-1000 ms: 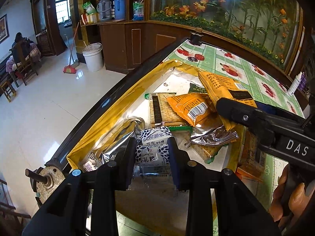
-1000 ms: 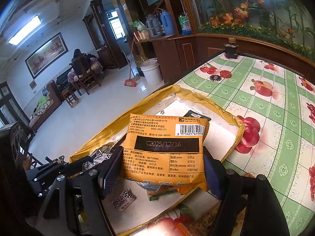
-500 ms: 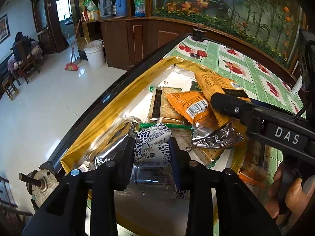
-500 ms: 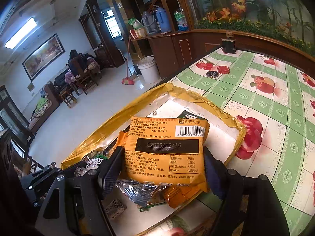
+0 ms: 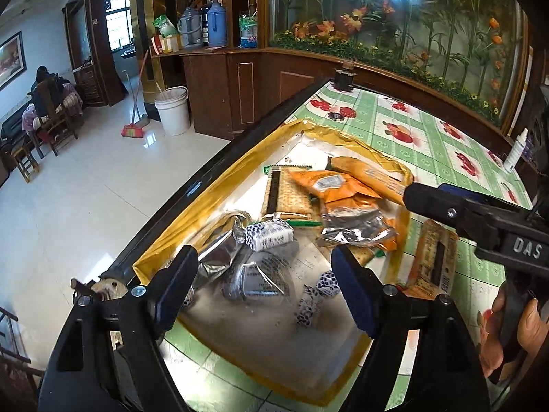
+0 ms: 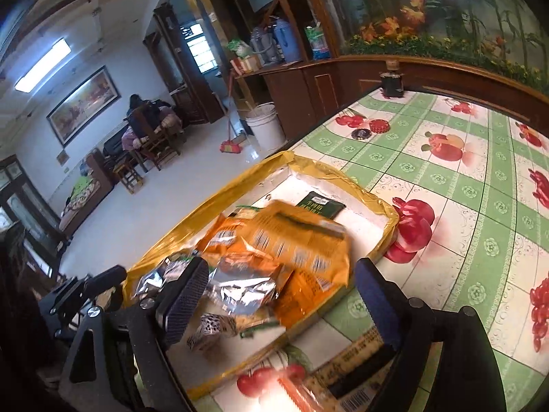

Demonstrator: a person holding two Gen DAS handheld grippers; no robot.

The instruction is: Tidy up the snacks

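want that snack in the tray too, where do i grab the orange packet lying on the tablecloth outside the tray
Take the orange packet across its narrow width near the middle, coming from above with the right tool, whose jaws are opening with nothing between them. The packet lies flat and long beside the tray's yellow rim, long edges exposed.

The left gripper (image 5: 264, 283) is showing a black plastic frame with two angular arms, each carrying a round silver screw head near the finger base. Its fingers (image 5: 353, 290) are wearing dark blue ribbed pads. The right gripper (image 6: 281, 298) is built alike: black arms, silver screws, and pads (image 6: 185, 300) showing a fine cross-hatched grip texture. Seen from the left wrist view, the right gripper's long black body is bearing white letters "DAS" and a small cross-head screw, and a hand (image 5: 514, 329) is wrapping its bare fingers around the black handle below.
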